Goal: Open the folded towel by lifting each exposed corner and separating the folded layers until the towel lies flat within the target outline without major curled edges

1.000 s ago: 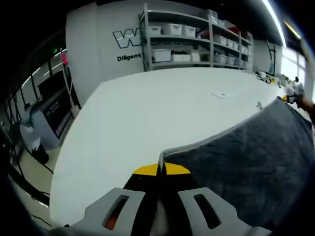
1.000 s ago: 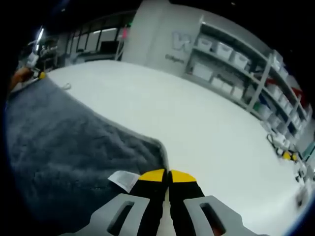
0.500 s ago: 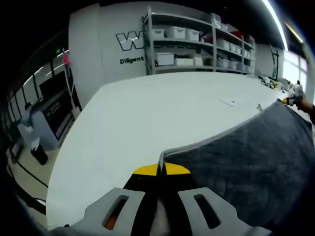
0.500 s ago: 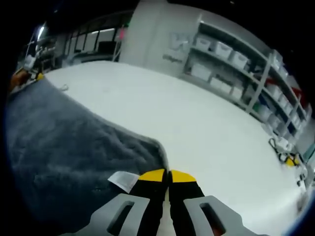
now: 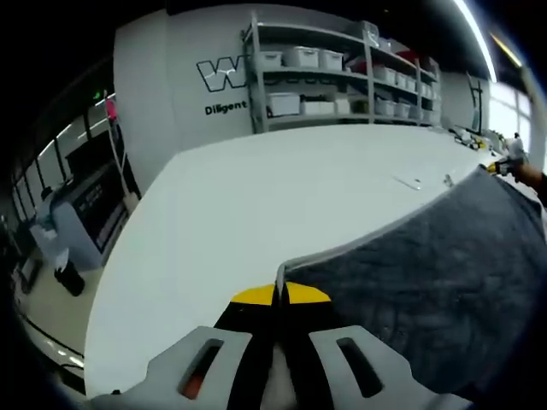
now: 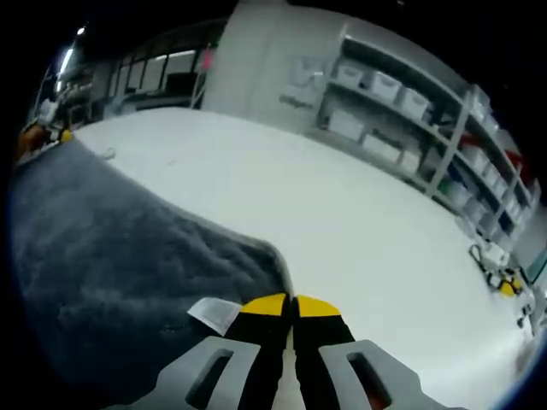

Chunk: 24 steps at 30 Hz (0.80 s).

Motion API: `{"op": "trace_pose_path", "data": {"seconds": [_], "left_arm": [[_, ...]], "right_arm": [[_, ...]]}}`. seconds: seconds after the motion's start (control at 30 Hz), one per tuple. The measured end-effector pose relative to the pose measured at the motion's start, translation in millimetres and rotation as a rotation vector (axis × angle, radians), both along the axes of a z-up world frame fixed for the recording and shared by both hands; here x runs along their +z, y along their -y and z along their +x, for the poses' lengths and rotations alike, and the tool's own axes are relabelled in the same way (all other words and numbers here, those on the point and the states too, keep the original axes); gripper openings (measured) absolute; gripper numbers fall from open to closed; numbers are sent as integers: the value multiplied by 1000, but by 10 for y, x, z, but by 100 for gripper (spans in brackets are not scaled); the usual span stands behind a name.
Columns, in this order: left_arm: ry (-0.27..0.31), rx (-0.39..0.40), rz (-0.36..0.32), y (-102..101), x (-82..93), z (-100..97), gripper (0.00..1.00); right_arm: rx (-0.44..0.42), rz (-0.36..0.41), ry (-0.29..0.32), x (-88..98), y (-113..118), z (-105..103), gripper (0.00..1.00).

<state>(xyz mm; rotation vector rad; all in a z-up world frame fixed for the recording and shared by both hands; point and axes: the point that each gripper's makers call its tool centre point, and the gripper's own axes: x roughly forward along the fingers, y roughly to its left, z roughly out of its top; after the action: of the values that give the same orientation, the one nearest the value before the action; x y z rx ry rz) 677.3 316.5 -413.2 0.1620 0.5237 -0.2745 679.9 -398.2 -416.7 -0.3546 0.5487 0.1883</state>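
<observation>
Both grippers, left [image 5: 280,293] & right [image 6: 291,304], clamped towel [image 5: 427,265] corners at 6 o'clock, prob. to spread it flat on table [image 5: 256,196].

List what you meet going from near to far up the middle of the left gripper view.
Left claw shut on the grey towel's corner → bare white table → shelving rack with white storage bins against the far wall.
</observation>
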Motion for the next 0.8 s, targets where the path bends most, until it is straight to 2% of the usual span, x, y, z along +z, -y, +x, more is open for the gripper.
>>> {"op": "trace_pose_path", "data": {"seconds": [0.13, 0.2, 0.23, 0.27, 0.3, 0.33, 0.37, 0.4, 0.43, 0.47, 0.5, 0.53, 0.6, 0.63, 0.67, 0.7, 0.73, 0.8], "left_arm": [[4, 9, -9, 2, 7, 29, 1], [-5, 30, -36, 11, 8, 23, 2], [-8, 48, -38, -5, 14, 19, 6], [-5, 65, -18, -34, 27, 19, 18], [16, 73, 56, -85, 73, 29, 29], [69, 68, 101, -84, 171, 63, 41], [105, 92, 93, -91, 260, 78, 62], [137, 137, 78, -111, 352, 86, 81], [191, 138, 74, -91, 471, 124, 100], [209, 161, 101, -136, 559, 87, 95], [235, 167, 129, -150, 633, 100, 100], [226, 188, 177, -207, 660, 69, 100], [225, 200, 215, -255, 703, 67, 100], [223, 189, 200, -233, 718, 59, 100], [225, 140, 150, -129, 723, 57, 100], [219, 124, 118, -85, 721, 42, 100], [193, 118, 91, -62, 707, 1, 100], [199, 116, 103, -71, 751, -35, 100]], "right_arm": [[-1, -9, 3, 5, -22, 10, 0], [-9, -6, 7, 12, -30, 11, 0], [-4, 0, 5, 16, -52, 6, 0], [23, -19, 14, 37, -75, 5, 0], [20, -57, 27, 70, -36, 8, 10], [43, -71, 74, 155, -59, 41, 23], [30, -65, 91, 208, -43, 30, 42], [5, -64, 108, 257, -5, 35, 71], [-11, -66, 127, 315, 29, 43, 94], [-50, -79, 139, 376, 100, 33, 96], [-78, -112, 107, 384, 187, -15, 100], [-108, -130, 102, 419, 252, -45, 100], [-108, -134, 121, 501, 291, -62, 100], [-114, -129, 125, 543, 315, -83, 100], [-125, -118, 135, 588, 339, -98, 100], [-130, -115, 140, 626, 357, -116, 100], [-131, -111, 149, 681, 364, -142, 100], [-136, -100, 165, 765, 369, -176, 100]]}}
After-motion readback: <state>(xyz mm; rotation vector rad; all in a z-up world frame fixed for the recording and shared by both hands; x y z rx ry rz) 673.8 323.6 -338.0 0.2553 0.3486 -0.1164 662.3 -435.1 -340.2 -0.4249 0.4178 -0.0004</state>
